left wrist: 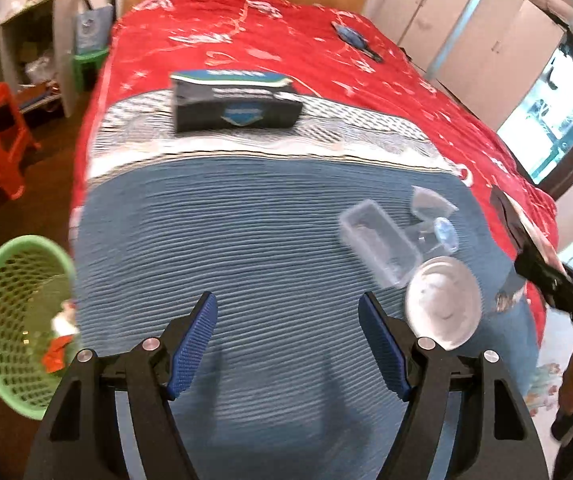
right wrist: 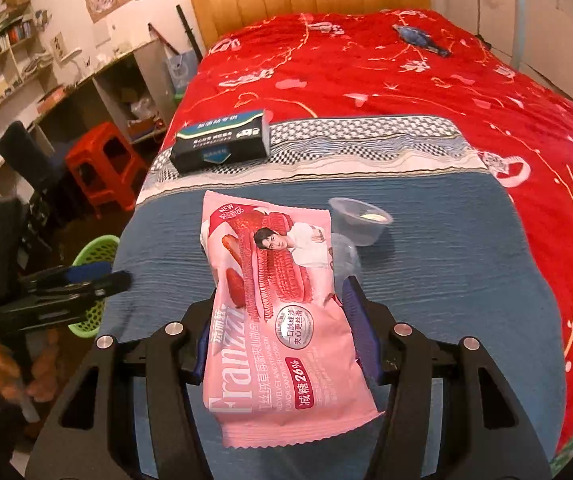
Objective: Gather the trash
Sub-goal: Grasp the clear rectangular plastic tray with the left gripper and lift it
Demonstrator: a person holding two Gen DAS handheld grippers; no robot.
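Right gripper is clamping the pink cookie packet above the bed. Left gripper is hanging open, empty, beside the green trash basket; clear plastic containers lying on the blue blanket.

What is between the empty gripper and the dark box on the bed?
Nothing. In the left wrist view, only bare blue blanket lies between the open left gripper and the dark box. The clear plastic tubs sit off to the right.

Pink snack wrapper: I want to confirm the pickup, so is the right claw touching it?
Touching. The right wrist view shows the pink snack wrapper pinched between both blue pads of the right claw, lifted above the blue blanket.
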